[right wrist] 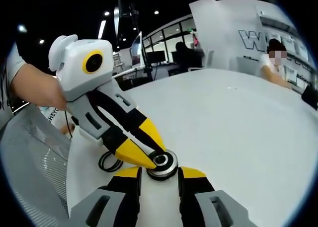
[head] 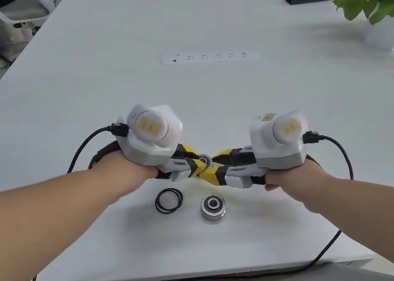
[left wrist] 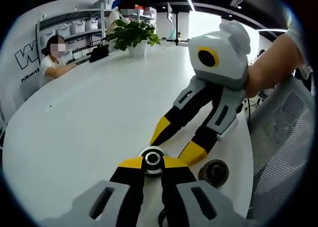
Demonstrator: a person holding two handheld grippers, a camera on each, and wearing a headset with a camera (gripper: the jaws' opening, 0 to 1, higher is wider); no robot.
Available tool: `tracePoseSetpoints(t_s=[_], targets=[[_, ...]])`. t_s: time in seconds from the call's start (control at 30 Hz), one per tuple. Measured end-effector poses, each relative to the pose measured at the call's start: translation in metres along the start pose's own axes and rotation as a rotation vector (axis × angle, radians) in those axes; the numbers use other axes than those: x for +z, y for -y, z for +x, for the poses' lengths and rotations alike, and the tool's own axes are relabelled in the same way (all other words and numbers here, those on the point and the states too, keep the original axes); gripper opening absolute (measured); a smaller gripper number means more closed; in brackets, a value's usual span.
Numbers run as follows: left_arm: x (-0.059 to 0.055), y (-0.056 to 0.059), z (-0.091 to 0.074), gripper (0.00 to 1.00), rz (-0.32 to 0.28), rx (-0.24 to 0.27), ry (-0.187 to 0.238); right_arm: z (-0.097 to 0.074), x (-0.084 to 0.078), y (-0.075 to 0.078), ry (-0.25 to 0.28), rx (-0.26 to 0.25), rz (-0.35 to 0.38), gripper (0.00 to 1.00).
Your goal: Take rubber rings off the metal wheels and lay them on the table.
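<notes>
Found pinched in the closed left gripper (left wrist: 152,163) at centre of head view: metal wheel (head: 205,162). Faced from frame right by right gripper (left wrist: 175,145), jaws spread, tips just beside rim.

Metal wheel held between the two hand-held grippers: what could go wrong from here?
1. The left hand-held gripper grips the metal wheel only with its tips; if the right hand-held gripper pulls on it, the wheel may slip and drop.
2. The second wheel and the rubber rings lie close by, near the front edge of the table; a dropped wheel could knock them off.
</notes>
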State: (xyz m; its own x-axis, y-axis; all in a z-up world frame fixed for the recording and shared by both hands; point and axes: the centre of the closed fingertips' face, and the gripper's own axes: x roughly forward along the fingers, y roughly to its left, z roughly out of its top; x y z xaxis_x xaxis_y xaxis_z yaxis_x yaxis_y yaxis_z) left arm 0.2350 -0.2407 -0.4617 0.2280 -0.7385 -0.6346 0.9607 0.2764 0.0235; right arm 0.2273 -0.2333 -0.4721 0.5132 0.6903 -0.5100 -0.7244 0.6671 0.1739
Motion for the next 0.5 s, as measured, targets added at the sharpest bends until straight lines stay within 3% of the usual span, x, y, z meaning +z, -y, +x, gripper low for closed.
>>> tracePoseSetpoints(t_s=[0.2,0.5], targets=[[-0.0009,-0.0002,-0.0002,0.07,-0.002,0.003,-0.003,0.0011,-0.0016,0.0021,-0.017,-0.018,-0.04,0.24],[-0.0006,0.0007,0.0,0.07,-0.006,0.006,-0.003,-0.0031,-0.0085,0.003,-0.032,-0.023,-0.031,0.2]])
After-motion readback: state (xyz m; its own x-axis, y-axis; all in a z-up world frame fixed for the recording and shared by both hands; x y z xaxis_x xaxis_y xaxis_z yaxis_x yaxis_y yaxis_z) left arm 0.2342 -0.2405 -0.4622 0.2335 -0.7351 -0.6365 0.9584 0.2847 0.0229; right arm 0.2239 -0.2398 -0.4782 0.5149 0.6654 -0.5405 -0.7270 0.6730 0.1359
